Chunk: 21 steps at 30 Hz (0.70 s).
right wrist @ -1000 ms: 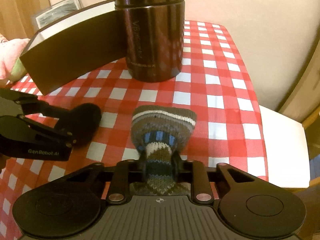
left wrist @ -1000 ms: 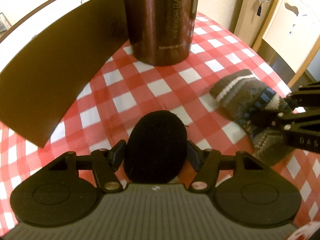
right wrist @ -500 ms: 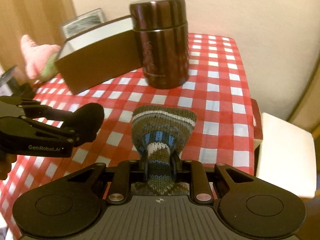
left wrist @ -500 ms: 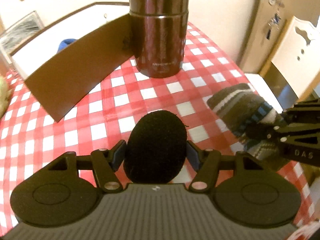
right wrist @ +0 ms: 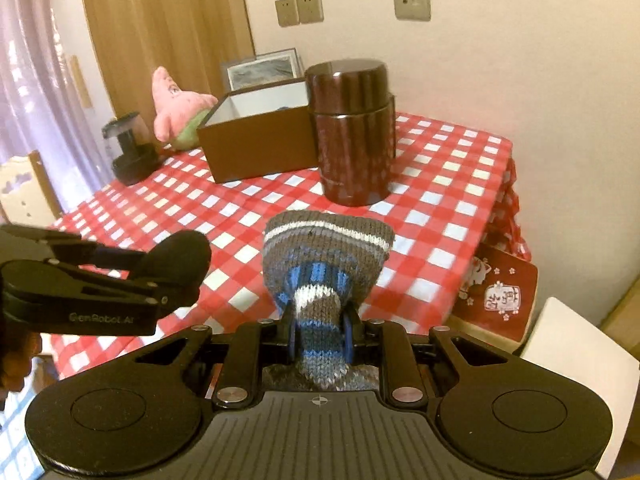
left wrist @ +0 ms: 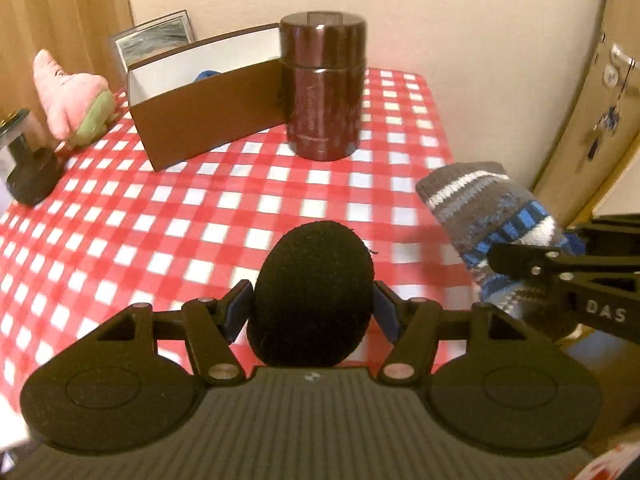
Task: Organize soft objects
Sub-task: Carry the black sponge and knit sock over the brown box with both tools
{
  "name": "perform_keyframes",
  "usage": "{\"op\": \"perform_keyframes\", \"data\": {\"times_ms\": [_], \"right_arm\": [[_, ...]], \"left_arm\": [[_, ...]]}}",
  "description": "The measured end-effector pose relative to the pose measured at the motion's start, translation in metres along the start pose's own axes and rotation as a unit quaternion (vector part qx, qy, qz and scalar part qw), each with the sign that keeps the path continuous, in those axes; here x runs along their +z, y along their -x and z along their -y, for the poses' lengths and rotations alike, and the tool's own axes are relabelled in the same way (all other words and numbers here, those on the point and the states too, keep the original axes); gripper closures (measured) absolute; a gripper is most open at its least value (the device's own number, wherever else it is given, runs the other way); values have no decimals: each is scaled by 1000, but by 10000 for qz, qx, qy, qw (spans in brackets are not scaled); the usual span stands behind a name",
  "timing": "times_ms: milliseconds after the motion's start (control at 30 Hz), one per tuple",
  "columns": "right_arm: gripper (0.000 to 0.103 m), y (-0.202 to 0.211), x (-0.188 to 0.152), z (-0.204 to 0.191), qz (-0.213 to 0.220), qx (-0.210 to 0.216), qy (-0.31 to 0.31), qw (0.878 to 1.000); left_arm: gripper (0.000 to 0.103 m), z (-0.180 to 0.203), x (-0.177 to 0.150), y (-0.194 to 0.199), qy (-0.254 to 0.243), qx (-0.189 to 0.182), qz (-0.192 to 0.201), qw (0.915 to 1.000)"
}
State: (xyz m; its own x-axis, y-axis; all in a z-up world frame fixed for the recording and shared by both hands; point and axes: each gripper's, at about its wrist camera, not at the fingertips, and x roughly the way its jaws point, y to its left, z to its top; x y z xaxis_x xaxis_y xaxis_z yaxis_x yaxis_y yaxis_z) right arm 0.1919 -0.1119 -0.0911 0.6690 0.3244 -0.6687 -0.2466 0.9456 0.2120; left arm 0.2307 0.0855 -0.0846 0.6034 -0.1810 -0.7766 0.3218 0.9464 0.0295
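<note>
My left gripper (left wrist: 312,308) is shut on a black fuzzy soft object (left wrist: 314,280) and holds it above the red checked tablecloth (left wrist: 200,216). My right gripper (right wrist: 320,334) is shut on a striped knitted sock (right wrist: 324,256), lifted off the table; the sock also shows in the left wrist view (left wrist: 480,208). An open brown box (left wrist: 208,116) with a white inside stands at the back, something blue inside it. The left gripper and black object show in the right wrist view (right wrist: 176,260).
A tall dark brown flask (left wrist: 322,88) stands right of the box. A pink plush star (left wrist: 72,100) lies left of the box. A small black jar (right wrist: 128,152) stands at the far left. A red cushion (right wrist: 496,296) and chair are beside the table's right edge.
Both grippers have risen and pulled back from the table with their objects. The flask and box now look farther off, and the plush and box interior have come into view.
</note>
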Motion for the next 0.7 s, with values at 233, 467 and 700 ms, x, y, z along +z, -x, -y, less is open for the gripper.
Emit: {"op": "perform_keyframes", "data": {"times_ms": [233, 467, 700], "right_arm": [[82, 38, 3, 23, 269, 150, 29, 9995], [82, 35, 9, 43, 166, 164, 102, 9997], [82, 2, 33, 69, 112, 169, 261, 9995]], "left_arm": [[41, 41, 13, 40, 38, 194, 275, 9994], [41, 53, 21, 38, 165, 271, 310, 9990], [41, 53, 40, 6, 384, 254, 377, 9982]]}}
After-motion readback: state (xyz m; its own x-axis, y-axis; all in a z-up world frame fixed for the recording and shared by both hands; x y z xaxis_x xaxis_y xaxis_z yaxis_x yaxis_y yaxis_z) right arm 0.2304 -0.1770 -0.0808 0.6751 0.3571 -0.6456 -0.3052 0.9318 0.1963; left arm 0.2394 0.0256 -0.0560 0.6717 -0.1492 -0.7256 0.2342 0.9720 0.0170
